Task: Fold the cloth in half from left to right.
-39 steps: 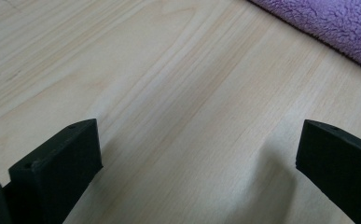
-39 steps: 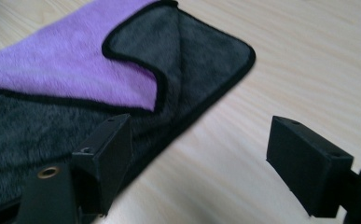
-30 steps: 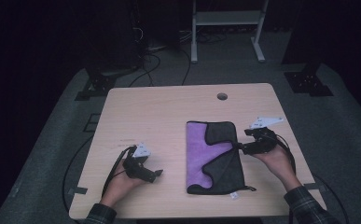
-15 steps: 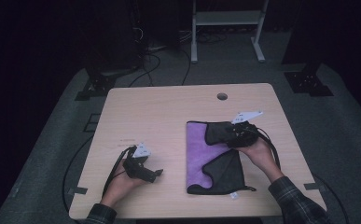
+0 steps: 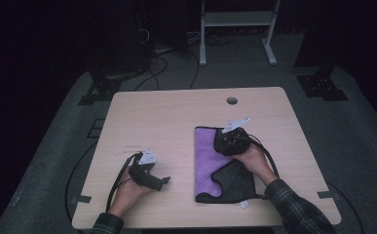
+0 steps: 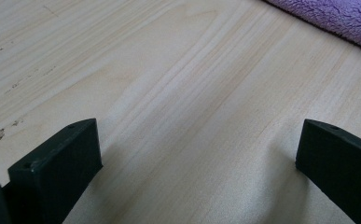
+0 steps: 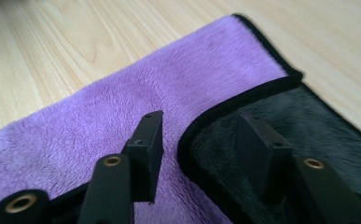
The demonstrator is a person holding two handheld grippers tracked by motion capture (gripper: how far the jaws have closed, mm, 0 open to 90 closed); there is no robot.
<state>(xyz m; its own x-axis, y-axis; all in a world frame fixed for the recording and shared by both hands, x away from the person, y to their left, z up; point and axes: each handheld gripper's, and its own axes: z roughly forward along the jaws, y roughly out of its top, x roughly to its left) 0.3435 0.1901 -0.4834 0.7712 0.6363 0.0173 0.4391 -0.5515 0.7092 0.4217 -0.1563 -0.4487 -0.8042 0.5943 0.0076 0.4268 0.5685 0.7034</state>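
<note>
On my table (image 5: 176, 122) the cloth (image 5: 206, 161) lies right of centre. My right gripper (image 5: 230, 141) sits over its far half; my left gripper (image 5: 149, 176) rests well left of it.

- The high view is dim: the table (image 5: 176, 126) is lit softly from above, the surroundings falling to near black.
- Both gripper views are bright and even (soft shadows under the jaws).
- Nearest jaw parts blur slightly.
</note>
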